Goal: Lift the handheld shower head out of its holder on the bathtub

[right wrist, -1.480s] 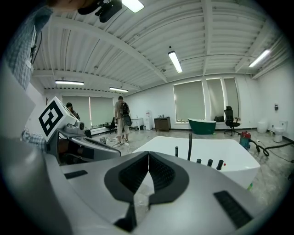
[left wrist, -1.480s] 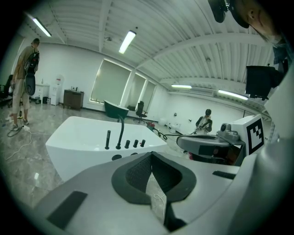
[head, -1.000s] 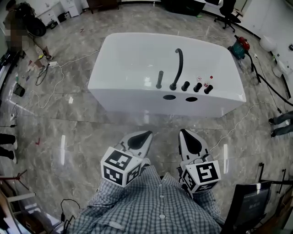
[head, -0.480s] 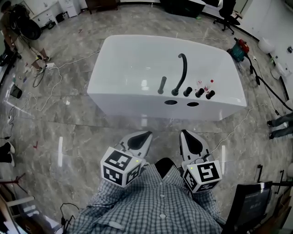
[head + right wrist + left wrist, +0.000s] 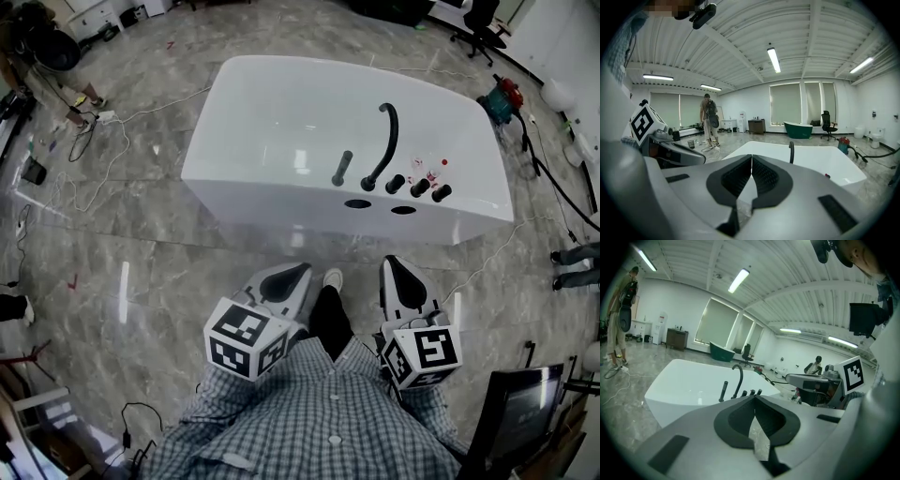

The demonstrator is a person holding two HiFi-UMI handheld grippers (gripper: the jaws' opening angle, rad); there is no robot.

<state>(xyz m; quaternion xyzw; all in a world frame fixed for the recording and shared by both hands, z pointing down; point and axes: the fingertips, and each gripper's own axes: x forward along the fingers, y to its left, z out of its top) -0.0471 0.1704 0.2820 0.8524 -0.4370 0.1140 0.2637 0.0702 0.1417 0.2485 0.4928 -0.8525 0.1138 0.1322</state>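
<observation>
Since the earlier frames you have stepped closer. The white bathtub [image 5: 262, 122] fills more of the upper head view, and your dark trouser leg [image 5: 328, 319] and shoe [image 5: 332, 278] now show between the two tongs.

- Upper left corner: a person [image 5: 42, 47] stands on the marble floor, with loose cables [image 5: 94, 178] trailing below them.
- Lower left of centre: left gripper [image 5: 302, 273], marker cube [image 5: 246, 337] toward you. Its own view shows the jaws of the left gripper [image 5: 754, 397] closed tip to tip with nothing between them. It is well short of the tub.
- Centre: the handheld shower head [image 5: 342, 169] is a black stick standing upright on the tub's near ledge, untouched. In the left gripper view it appears as the shower head [image 5: 723, 391], above the jaws and left of centre.
- Just right of it: the curved black spout [image 5: 384, 145], then a row of black knobs [image 5: 417, 186]. Two oval holes [image 5: 380, 206] sit in the tub wall below.
- Lower right of centre: right gripper [image 5: 389, 263], also shut and empty in its own view [image 5: 752, 155], well apart from the tub.
- Upper right: a red vacuum [image 5: 500, 97] on the floor.
</observation>
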